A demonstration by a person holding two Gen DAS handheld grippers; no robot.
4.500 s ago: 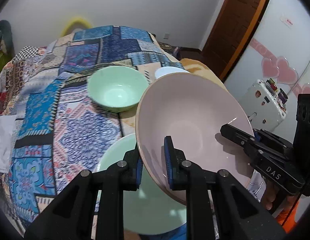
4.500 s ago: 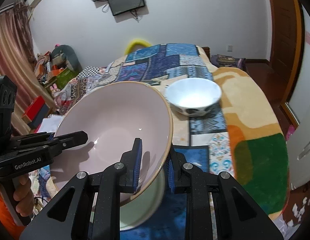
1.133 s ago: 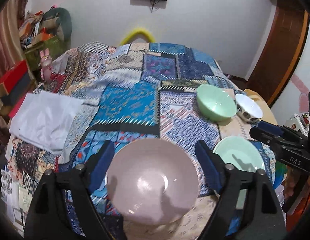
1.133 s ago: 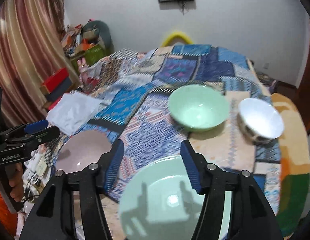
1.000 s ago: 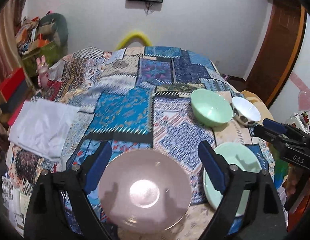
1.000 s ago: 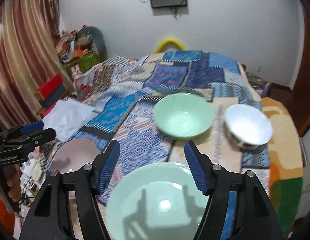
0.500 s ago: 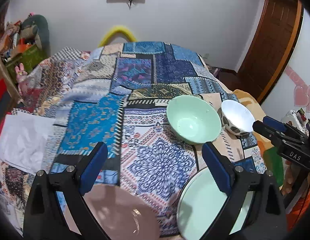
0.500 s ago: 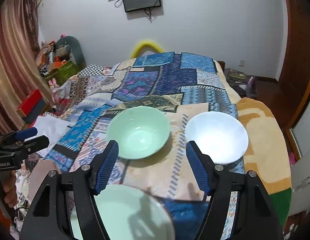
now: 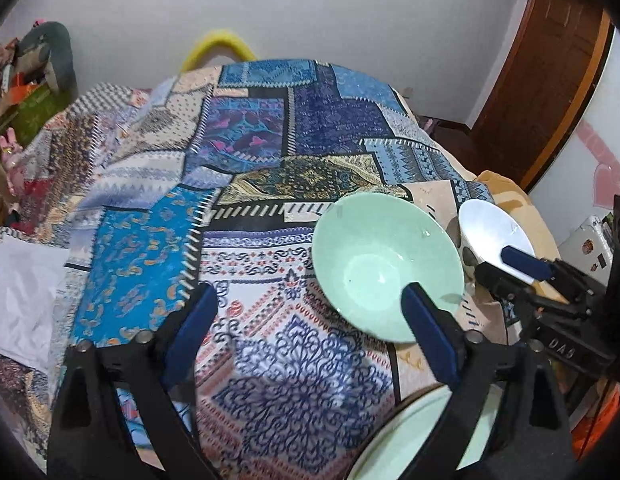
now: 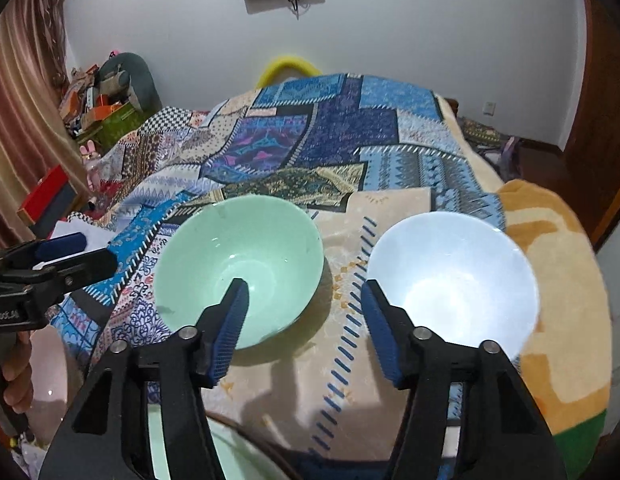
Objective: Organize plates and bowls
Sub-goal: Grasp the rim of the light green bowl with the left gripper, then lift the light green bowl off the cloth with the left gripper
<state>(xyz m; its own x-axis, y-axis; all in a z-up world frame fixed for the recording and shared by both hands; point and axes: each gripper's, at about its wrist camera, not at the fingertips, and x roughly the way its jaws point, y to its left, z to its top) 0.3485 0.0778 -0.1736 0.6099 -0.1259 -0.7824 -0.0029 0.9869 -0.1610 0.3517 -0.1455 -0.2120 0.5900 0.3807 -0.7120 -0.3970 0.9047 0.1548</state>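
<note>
A mint green bowl stands on the patchwork cloth; it also shows in the right wrist view. A white bowl with a patterned outside stands to its right, also in the left wrist view. A large mint green plate lies near the front edge, under both grippers. A pink bowl lies at the far left. My left gripper is open and empty, above the cloth left of the green bowl. My right gripper is open and empty, over the gap between the two bowls.
The patchwork cloth covers a bed that slopes away to the wall. A white sheet lies at the left. An orange and green blanket lies at the right. Clutter and boxes stand at the back left.
Both grippers let go of the pink bowl, which now lies at the left. Both opened and moved forward toward the green and white bowls.
</note>
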